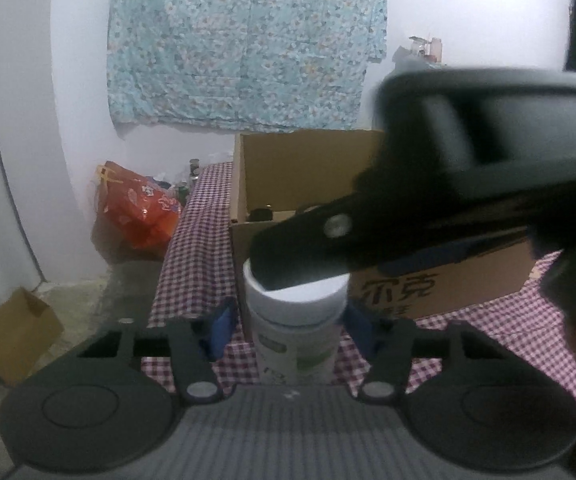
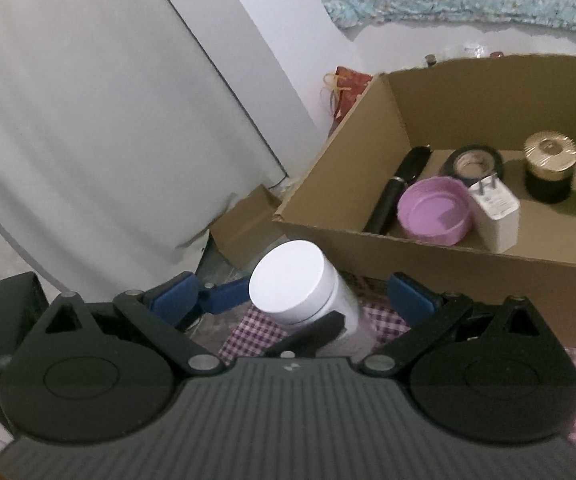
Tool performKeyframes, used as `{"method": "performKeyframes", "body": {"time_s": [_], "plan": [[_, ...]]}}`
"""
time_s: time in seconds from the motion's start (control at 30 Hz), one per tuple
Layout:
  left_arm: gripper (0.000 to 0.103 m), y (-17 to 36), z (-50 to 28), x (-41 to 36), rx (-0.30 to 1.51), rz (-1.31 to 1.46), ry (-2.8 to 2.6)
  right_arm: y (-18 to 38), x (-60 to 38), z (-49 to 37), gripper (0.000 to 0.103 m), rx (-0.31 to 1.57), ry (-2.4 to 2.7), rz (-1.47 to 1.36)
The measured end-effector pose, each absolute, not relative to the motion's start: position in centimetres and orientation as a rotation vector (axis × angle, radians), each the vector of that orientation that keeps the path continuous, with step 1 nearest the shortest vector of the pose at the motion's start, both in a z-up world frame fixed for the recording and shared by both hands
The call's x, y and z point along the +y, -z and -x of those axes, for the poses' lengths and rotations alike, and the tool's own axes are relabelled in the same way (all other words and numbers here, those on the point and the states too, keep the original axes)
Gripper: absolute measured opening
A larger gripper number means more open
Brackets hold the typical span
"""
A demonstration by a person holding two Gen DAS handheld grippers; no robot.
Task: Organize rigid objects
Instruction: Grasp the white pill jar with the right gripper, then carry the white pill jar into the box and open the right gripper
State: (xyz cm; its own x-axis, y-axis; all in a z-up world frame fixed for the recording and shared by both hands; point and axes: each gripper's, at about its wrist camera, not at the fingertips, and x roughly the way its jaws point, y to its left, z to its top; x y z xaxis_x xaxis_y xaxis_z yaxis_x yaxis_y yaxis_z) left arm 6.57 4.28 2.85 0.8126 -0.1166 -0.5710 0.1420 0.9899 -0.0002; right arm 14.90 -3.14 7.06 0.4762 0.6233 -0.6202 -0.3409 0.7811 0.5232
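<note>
A white-capped bottle [image 1: 295, 320] stands on the checkered tablecloth [image 1: 196, 248] in front of the cardboard box [image 2: 368, 184]; the left gripper [image 1: 290, 330] is clenched on its sides; the right gripper [image 2: 300, 300] hangs spread wide above the cap, gripping nothing; in the box lie a pink lid [image 2: 434, 210], a tape roll [image 2: 474, 162] and a charger [image 2: 496, 212].

White-capped white bottle [image 2: 300, 300] with green label patches sits on a red-and-white checked cloth [image 1: 196, 240], brown cardboard box [image 2: 368, 184] right behind it holding a purple lid [image 2: 434, 210], black tape roll [image 2: 474, 162] and gold-topped black jar [image 2: 550, 168].
</note>
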Motion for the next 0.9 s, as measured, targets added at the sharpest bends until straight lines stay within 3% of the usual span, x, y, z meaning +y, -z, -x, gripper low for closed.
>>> {"method": "performKeyframes", "body": {"time_s": [0.13,0.27,0.4,0.9], "plan": [[0.054,-3.0,-6.4,3.8,0.606,-0.04,0.134,-6.3,-2.3,-15.5,0.095,0.908,-0.613,-0.358],[0.054,-3.1,-6.2,3.5,0.607,-0.035,0.118,-5.8,-2.2,-15.5,0.072,0.922,-0.624,-0.37],[0.054,-3.6,-5.3,3.1,0.6,-0.037,0.114,-6.1,-2.4,-14.9,0.063,0.916,-0.609,-0.37],[0.054,-12.7,-4.9,-1.6,0.382,-0.135,0.176,-15.2,-7.0,-12.2,0.064,0.692,-0.628,-0.378]]}}
